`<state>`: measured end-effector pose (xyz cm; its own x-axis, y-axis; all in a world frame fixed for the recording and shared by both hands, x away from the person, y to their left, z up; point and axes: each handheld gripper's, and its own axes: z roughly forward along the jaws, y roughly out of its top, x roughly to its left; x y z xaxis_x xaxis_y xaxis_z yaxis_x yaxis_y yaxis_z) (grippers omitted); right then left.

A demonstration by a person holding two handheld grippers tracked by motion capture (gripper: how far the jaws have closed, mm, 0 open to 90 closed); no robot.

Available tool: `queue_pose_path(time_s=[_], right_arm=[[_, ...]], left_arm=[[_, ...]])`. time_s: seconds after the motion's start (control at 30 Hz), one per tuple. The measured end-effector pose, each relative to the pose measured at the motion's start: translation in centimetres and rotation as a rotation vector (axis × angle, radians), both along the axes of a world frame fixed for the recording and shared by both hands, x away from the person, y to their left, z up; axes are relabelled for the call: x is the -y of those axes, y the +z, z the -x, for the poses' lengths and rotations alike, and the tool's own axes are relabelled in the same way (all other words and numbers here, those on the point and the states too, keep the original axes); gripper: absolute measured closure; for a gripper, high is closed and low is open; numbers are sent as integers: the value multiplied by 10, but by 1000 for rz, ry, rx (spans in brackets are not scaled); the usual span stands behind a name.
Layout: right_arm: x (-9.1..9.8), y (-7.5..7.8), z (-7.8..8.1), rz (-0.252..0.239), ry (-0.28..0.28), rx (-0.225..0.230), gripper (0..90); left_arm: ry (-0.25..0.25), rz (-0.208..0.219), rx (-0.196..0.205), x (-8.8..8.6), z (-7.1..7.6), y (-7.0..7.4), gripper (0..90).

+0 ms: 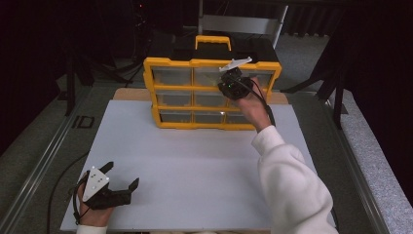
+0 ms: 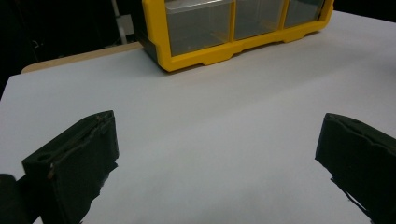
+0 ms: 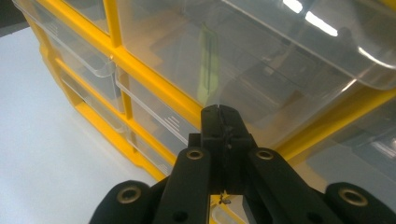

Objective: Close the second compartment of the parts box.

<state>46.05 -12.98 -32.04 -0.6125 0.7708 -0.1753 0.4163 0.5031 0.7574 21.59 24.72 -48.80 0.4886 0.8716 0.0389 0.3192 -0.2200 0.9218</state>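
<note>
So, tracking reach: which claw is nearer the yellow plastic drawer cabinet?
Right. The right claw is at the yellow plastic drawer cabinet front; the left claw rests far back.

White board (image 1: 195,161) covers the table, wooden edge (image 1: 129,94) showing at its far left corner. Metal rails (image 1: 41,163) run along both sides of the table. Grey floor (image 1: 29,126) beyond, black curtains (image 1: 380,44) behind, metal frame (image 1: 238,22) at back.
</note>
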Motion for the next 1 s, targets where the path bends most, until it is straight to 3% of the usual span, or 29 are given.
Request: queue_pose_path(time_s=[0.4,0.63,0.8,1.0], right_arm=[[3,-3,6,18,52,-25,889],[-2,-7,15,65,103,-39,839],[-7,-16,24,116,159,-65,716],[-12,-23,34,135,213,-100,567]], left_arm=[[-1,0,-3,0,0,-1,1],[-3,-3,-3,0,-1,0,1],[-4,-1,-5,1,-1,-1,1],[-5,-1,-5,1,-1,-1,2]])
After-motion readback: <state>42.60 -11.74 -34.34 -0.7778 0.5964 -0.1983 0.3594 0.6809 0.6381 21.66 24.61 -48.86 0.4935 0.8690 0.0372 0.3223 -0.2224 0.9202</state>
